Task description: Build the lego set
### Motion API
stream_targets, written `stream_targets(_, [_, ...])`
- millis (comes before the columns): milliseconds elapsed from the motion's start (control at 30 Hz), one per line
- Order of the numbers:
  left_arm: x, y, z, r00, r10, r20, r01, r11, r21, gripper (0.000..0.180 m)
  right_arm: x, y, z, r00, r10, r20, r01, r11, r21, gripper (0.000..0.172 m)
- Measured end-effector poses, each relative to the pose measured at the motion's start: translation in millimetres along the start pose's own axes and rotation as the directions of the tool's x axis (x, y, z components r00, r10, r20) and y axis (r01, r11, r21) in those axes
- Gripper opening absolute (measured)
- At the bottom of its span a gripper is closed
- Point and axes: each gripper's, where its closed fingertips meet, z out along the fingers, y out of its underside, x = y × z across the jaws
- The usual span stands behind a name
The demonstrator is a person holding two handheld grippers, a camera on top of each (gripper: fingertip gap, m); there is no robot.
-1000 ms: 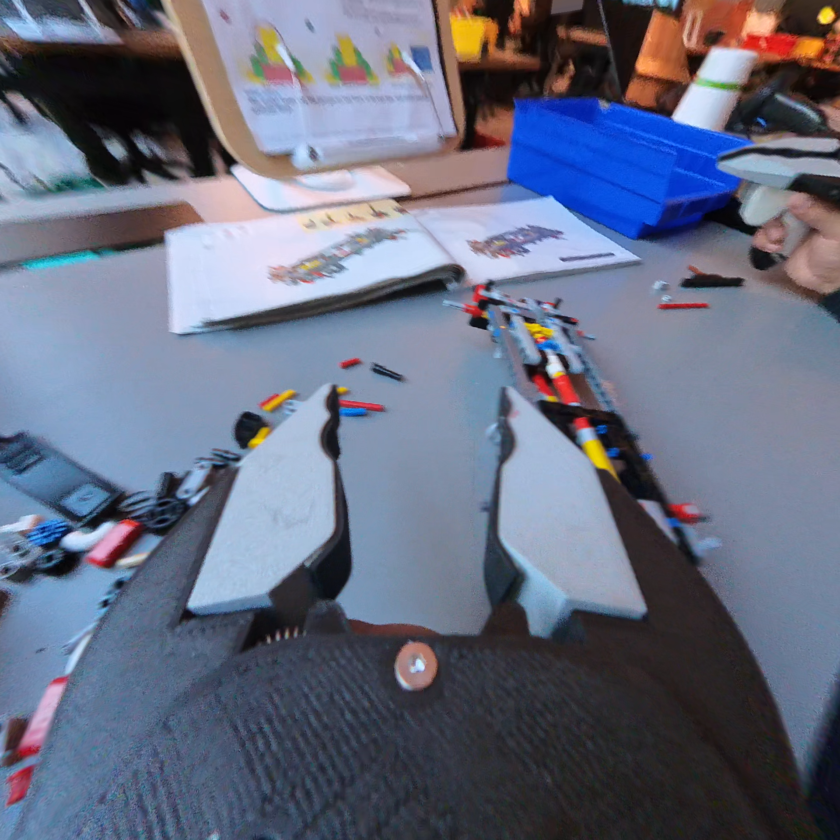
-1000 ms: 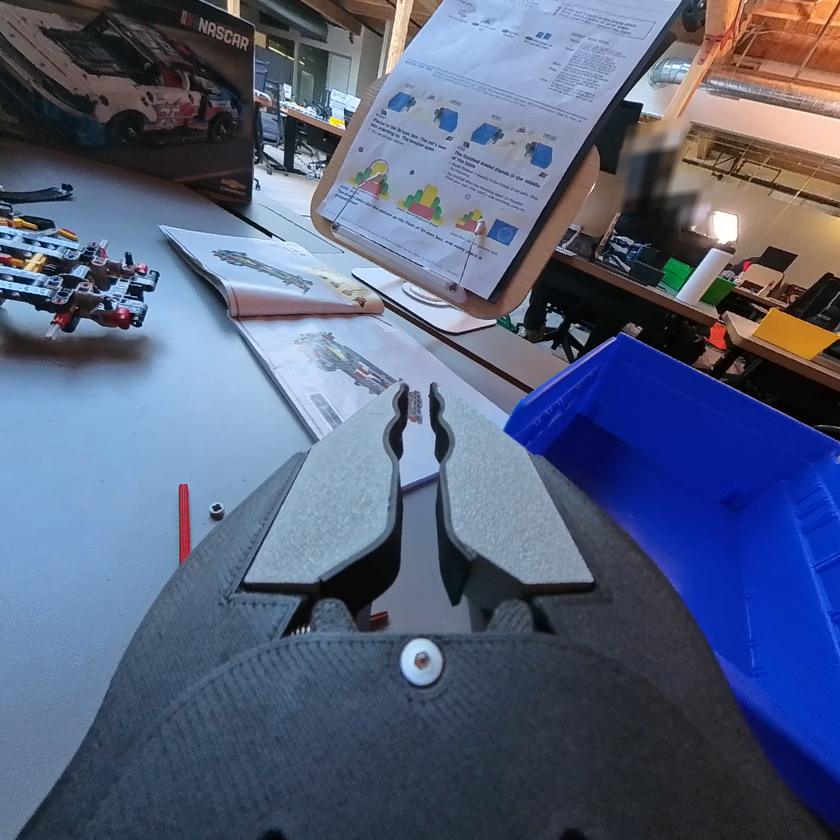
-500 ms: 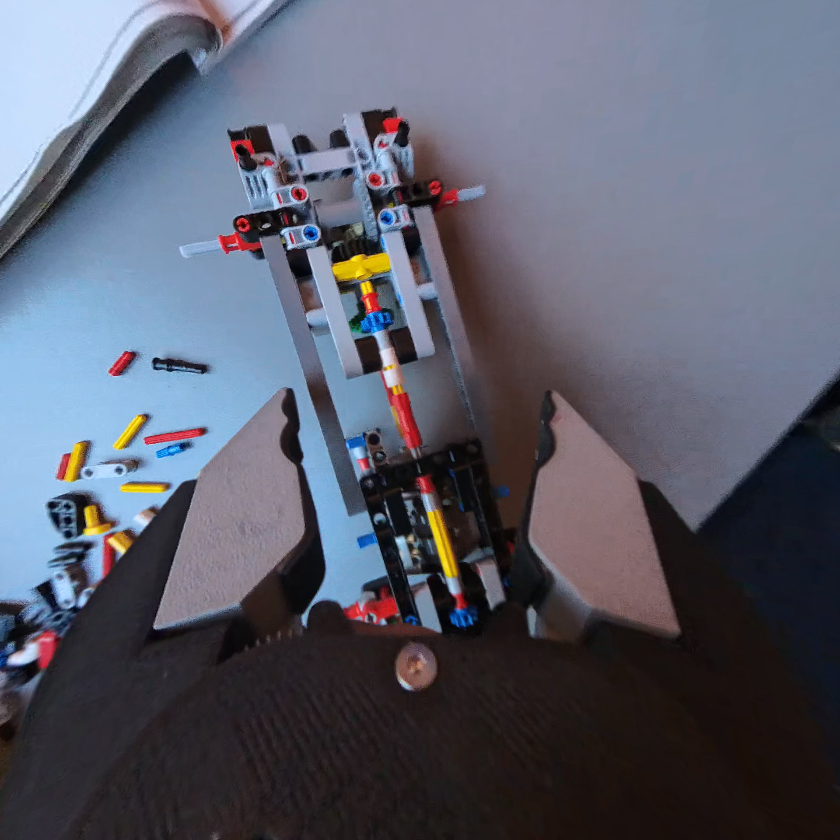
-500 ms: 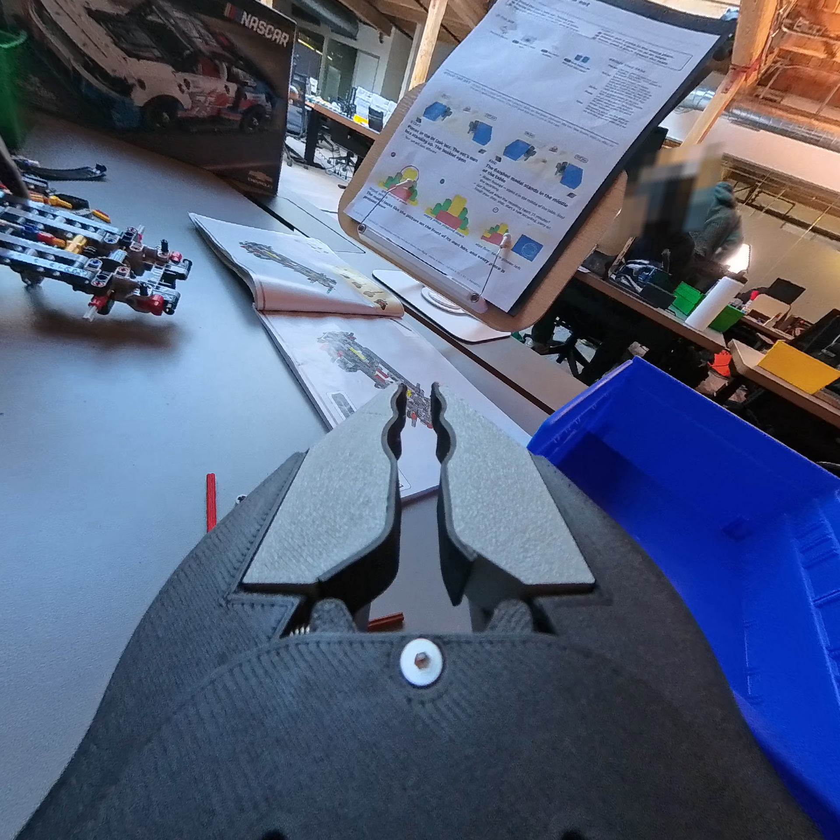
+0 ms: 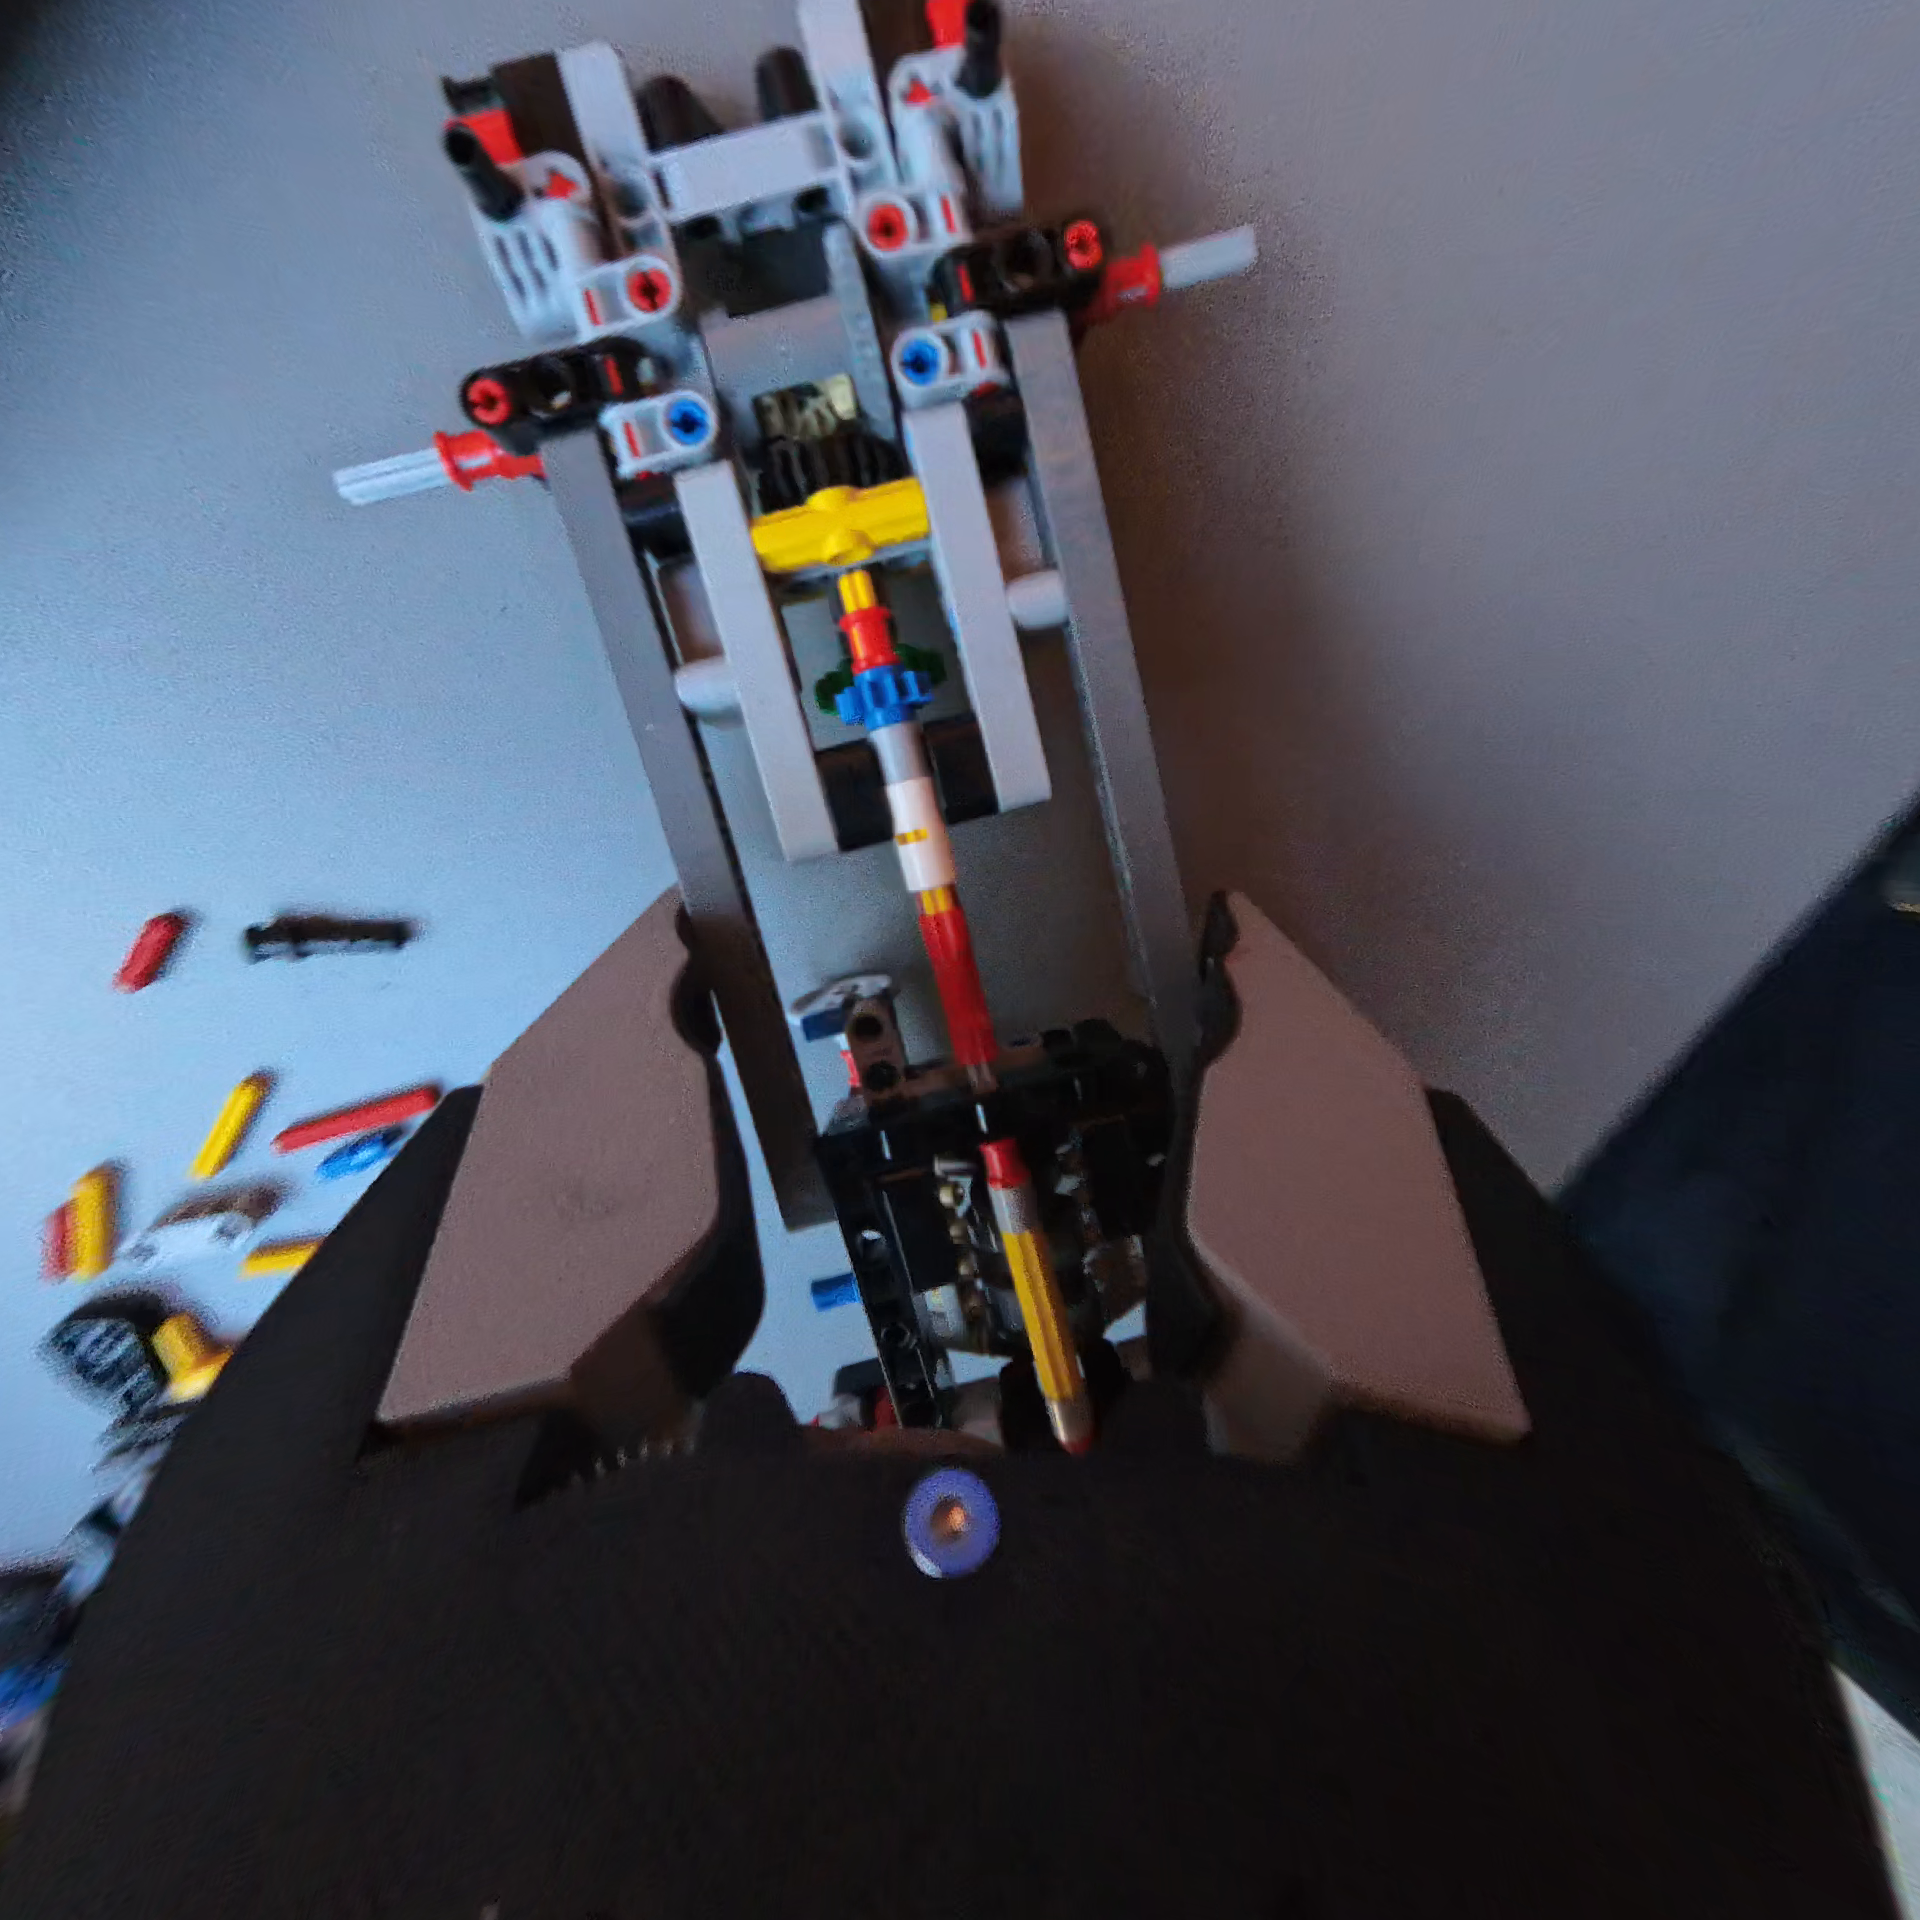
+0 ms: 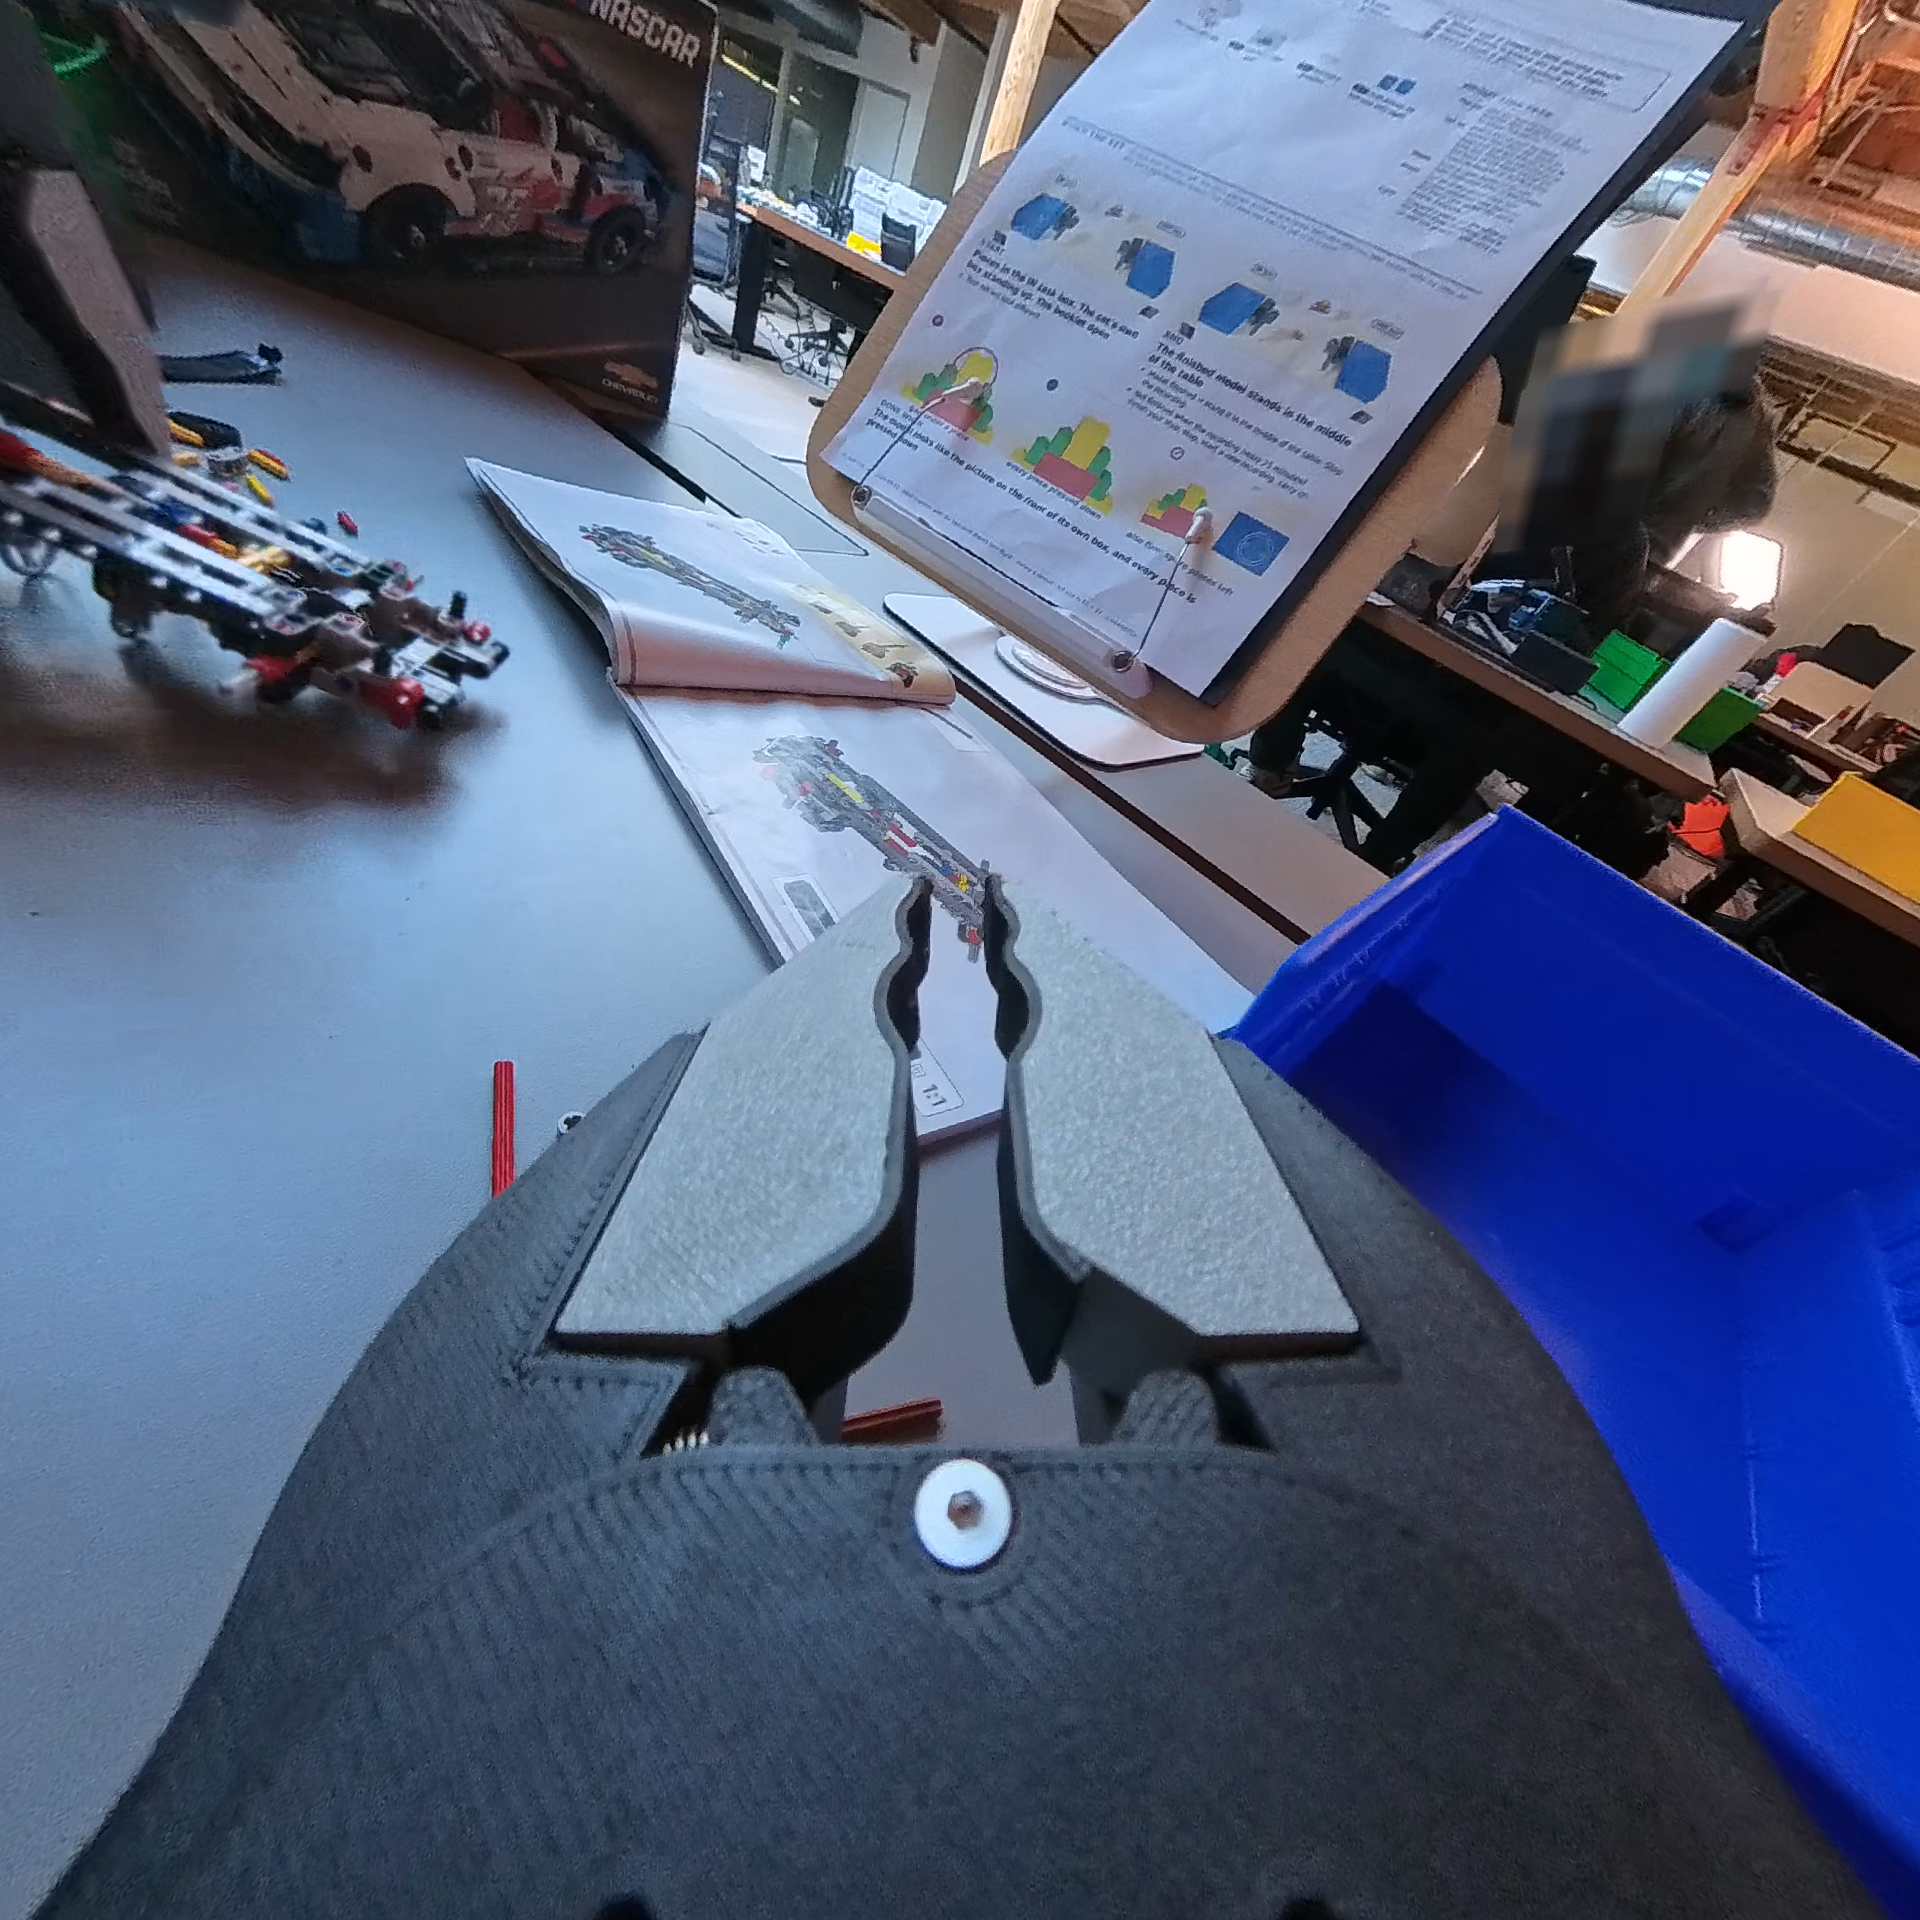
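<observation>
My left tongs [image 5: 951,971] straddle the brick-built chassis [image 5: 831,582] on the grey table [image 5: 1507,520], jaws wide.

Tilted steeply down, their pads flank the long grey rails; through the blur, contact seems unlikely. My right tongs [image 6: 956,914] hover low beside the blue bin [image 6: 1558,1143], narrowed over the open booklet [image 6: 831,790], gripping nothing.

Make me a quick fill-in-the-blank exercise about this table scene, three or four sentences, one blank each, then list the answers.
1. The left gripper has its jaws spread on either side of a long brick-built ____ frame.
2. Right of the right gripper stands a bin coloured ____.
3. The instruction booklet on the table lies ____.
4. The thin rod lying left of the right gripper is ____.

Answers: chassis; blue; open; red
</observation>
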Motion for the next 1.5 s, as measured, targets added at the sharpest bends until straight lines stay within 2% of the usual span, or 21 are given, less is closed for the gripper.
stream_targets(67, [3.5, -4.1, -4.4, 0.979, -0.054, -0.195, 0.06, 0.998, 0.027, 0.091, -0.2, 0.4, 0.1, 1.0, -0.003, -0.001, 0.003, 1.0, -0.003, 0.006])
stream_targets(133, [-0.4, -4.8, -8.7, 0.934, -0.111, -0.339, 0.126, 0.992, 0.022, 0.091, 0.5, 0.2, -0.5, 1.0, -0.002, -0.004, 0.002, 1.0, -0.002, 0.006])
stream_targets(233, [-6.0, -5.9, -15.3, 0.868, -0.147, -0.474, 0.173, 0.985, 0.011, 0.09, 1.4, 0.7, -0.8, 1.0, 0.002, -0.005, -0.002, 1.0, -0.003, 0.006])
stream_targets(400, [5.7, -5.1, -25.2, 0.73, -0.126, -0.672, 0.177, 0.984, 0.007, 0.089, -1.1, 1.0, -0.2, 1.0, -0.006, 0.005, 0.006, 1.0, -0.006, 0.006])
stream_targets(600, [11.2, -6.4, -30.2, 0.656, -0.069, -0.751, 0.188, 0.979, 0.074, 0.089, -3.7, -0.4, -0.2, 1.0, -0.015, 0.014, 0.015, 1.0, -0.004, 0.006])
stream_targets(867, [15.1, -2.1, -32.3, 0.626, -0.044, -0.779, 0.19, 0.977, 0.097, 0.089, -6.4, -2.3, -0.2, 0.999, -0.031, 0.021, 0.031, 1.0, -0.001, 0.005])
stream_targets(1200, [11.3, -4.4, -31.1, 0.643, -0.057, -0.763, 0.192, 0.977, 0.089, 0.089, -7.9, -4.5, -1.7, 0.998, -0.048, 0.027, 0.048, 0.999, 0.004, 0.005])
stream_targets(1400, [11.0, -11.7, -23.2, 0.726, -0.064, -0.685, 0.172, 0.981, 0.091, 0.088, -9.3, -1.0, -1.5, 0.998, 0.024, 0.062, -0.023, 1.0, -0.018, 0.006])
stream_targets(1500, [25.3, -13.1, -27.6, 0.708, -0.019, -0.706, 0.127, 0.987, 0.1, 0.088, -7.6, 1.1, -1.0, 0.997, 0.048, 0.065, -0.046, 0.999, -0.023, 0.006])
